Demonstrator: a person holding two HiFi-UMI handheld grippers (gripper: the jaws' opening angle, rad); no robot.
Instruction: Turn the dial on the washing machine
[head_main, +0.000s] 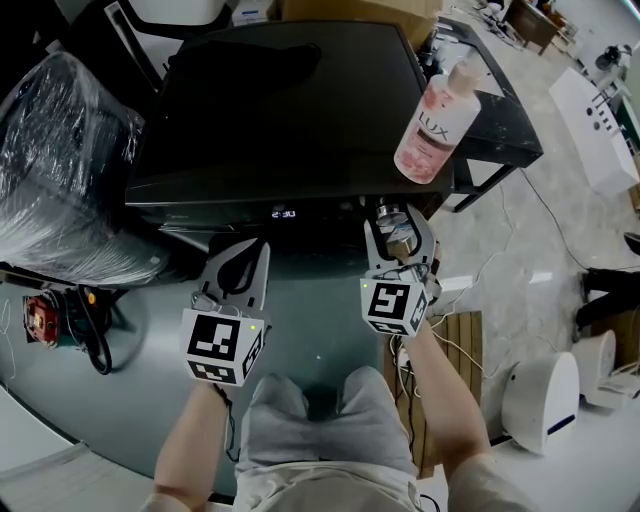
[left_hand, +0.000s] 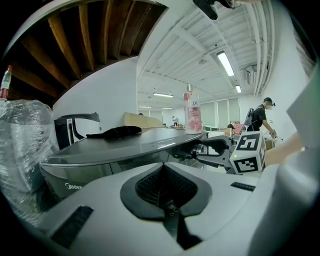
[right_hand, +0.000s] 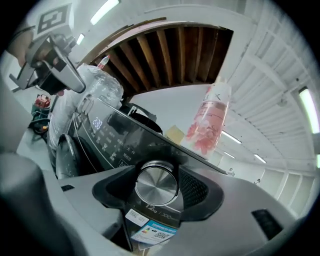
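Clamping the dial (right_hand: 156, 184), the right gripper (head_main: 397, 222) mostly hides it from overhead.

bottle (head_main: 432, 125) on washing machine (head_main: 280, 110), right side | dial (right_hand: 156, 184) between right tongs (head_main: 400, 228) | left tongs (head_main: 245, 255) to their left

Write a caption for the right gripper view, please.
Right gripper clamped on the washing machine's silver dial, LUX bottle above.
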